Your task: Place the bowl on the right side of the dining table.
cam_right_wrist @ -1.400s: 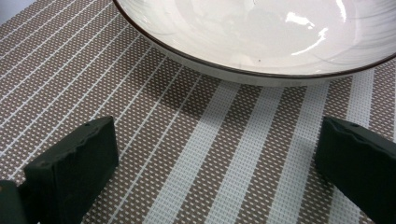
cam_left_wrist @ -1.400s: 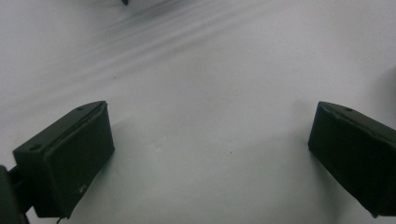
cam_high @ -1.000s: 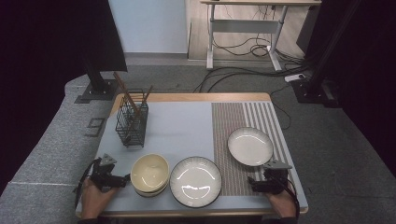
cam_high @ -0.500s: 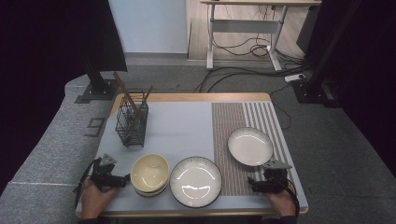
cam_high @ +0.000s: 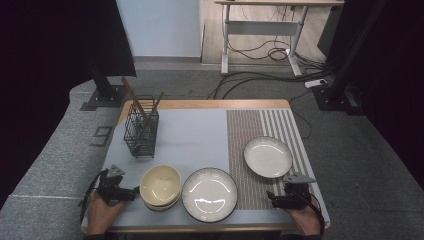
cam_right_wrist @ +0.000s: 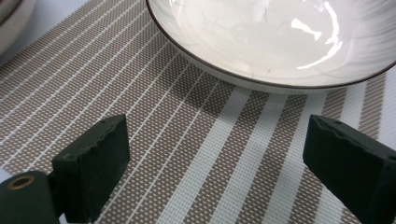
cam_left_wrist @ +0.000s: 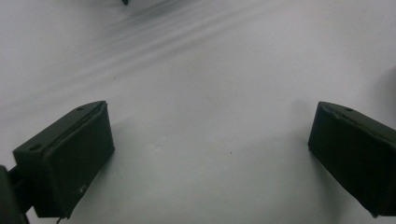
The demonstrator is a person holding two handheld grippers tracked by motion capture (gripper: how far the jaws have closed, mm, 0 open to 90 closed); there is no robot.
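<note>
Resting wide-jawed: left gripper [cam_high: 134, 190] by cream bowls [cam_high: 160, 186]; right gripper [cam_right_wrist: 215, 163] before white plate [cam_right_wrist: 275, 39], far rim cut off.

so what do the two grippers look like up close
Both are black. The left gripper and right gripper each carry a grey three-cornered plate on top and trail a dark cable by the hand. In the gripper views the jaws are chunky black blocks; the right gripper's have ridged inner edges.

A cream bowl [cam_high: 160, 186], two white plates with dark rims [cam_high: 209, 194] [cam_high: 268, 156], a black wire basket [cam_high: 140, 133], and a brown-and-white striped mat [cam_high: 260, 150] on the pale grey counter [cam_high: 195, 135].
</note>
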